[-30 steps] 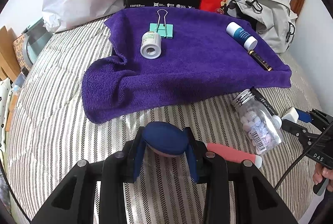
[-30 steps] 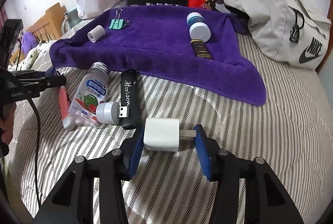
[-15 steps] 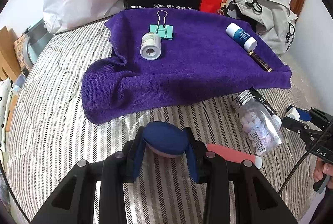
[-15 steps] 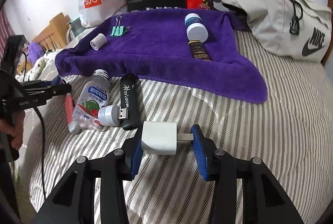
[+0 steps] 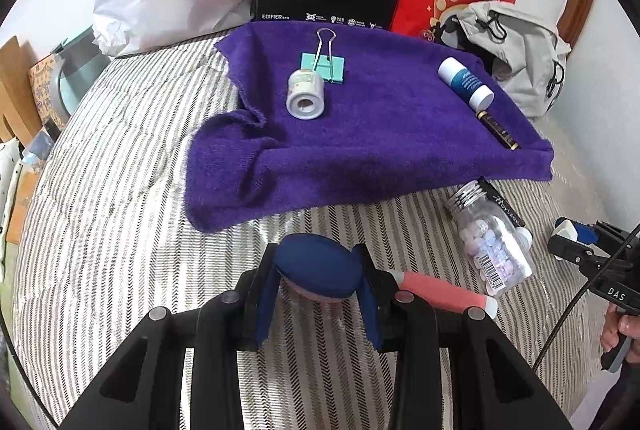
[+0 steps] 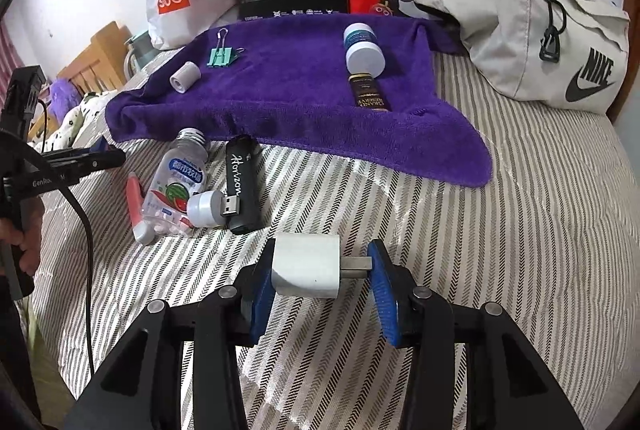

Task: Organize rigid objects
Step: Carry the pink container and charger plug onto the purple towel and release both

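Lifted slightly, right gripper pinches boxy white charger.

A fluffy cloth towel lies on woven striped bedding, beside a clear glossy plastic bottle with a ridged metal cap.

The left gripper is closed on a round blue object. The right gripper clamps a white charger, both low over the bed.
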`<state>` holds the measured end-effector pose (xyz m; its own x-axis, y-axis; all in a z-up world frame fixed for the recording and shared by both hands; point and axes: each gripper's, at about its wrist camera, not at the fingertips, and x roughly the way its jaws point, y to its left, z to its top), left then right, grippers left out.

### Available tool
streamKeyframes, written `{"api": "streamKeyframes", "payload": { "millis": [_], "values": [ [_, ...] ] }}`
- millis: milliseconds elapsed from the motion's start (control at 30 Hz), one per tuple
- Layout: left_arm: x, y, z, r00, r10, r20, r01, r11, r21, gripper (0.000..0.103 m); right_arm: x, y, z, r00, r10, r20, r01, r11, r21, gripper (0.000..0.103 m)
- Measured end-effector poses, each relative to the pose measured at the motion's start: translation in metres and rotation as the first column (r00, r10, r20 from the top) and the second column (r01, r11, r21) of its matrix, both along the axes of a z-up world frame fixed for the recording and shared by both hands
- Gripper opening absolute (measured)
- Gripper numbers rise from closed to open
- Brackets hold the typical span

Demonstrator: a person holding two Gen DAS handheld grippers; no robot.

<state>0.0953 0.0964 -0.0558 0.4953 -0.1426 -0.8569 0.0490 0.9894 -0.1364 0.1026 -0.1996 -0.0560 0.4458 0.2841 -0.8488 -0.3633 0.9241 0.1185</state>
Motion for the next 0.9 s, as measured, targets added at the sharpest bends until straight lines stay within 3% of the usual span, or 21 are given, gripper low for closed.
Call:
{"api": "streamKeyframes", "payload": {
  "millis": [567,900],
  "values": [
    [0.011,0.009,0.033,1.0,0.007,0.031,-0.006,1.0,-0.026,0.034,0.018,0.008,0.03,0.999,0.037,0.032,-0.038,0.999,0.038,0.044],
    [0.049,0.004,0.05,0.999,-0.009,0.047,0.01,1.0,-0.01,0.034,0.052,0.018,0.049,0.997,0.056,0.059,-0.06,0.996,0.068,0.044]
  ]
}}
